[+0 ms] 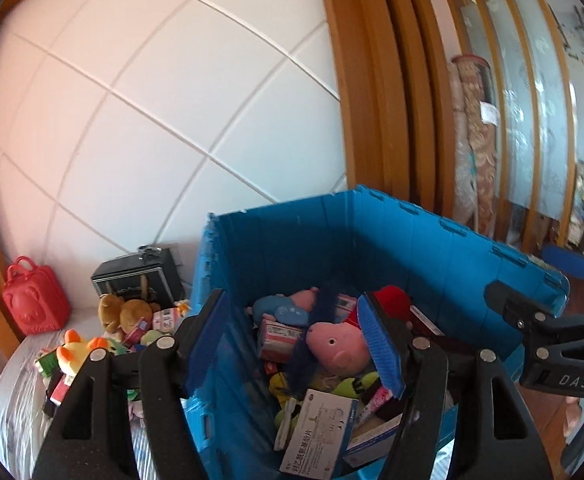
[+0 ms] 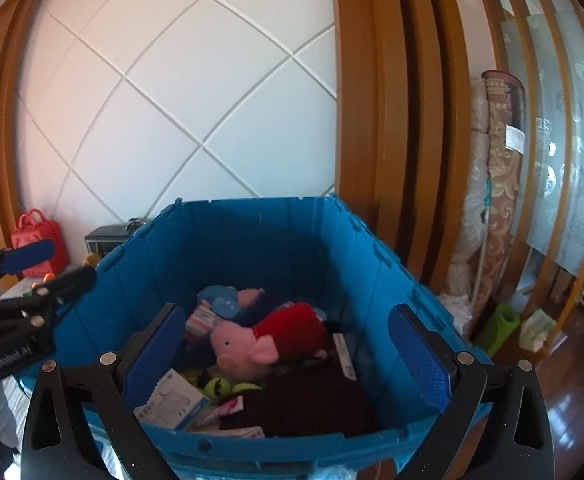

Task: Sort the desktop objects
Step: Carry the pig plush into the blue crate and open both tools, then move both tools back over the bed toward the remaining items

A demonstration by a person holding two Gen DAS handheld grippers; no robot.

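A blue plastic bin [image 1: 412, 240] [image 2: 251, 232] holds a pink pig plush in a red dress [image 1: 332, 348] [image 2: 243, 344], a blue pig plush [image 1: 287, 308] [image 2: 223, 300], a white-and-blue medicine box [image 1: 320, 428] [image 2: 171, 400] and a dark maroon cloth [image 2: 316, 400]. My left gripper [image 1: 296, 344] [image 2: 51, 266] is open and straddles the bin's left wall, gripping nothing. My right gripper [image 2: 289, 356] [image 1: 532, 282] stands wide open above the bin's near edge, with nothing between its pads.
Left of the bin, a table [image 1: 11, 392] carries a yellow duck plush [image 1: 75, 352], a brown bear [image 1: 123, 308], small boxes, a black case [image 1: 135, 276] and a red bag [image 1: 31, 300]. Rolled carpets [image 2: 496, 200] and a green roll [image 2: 500, 328] stand on the right.
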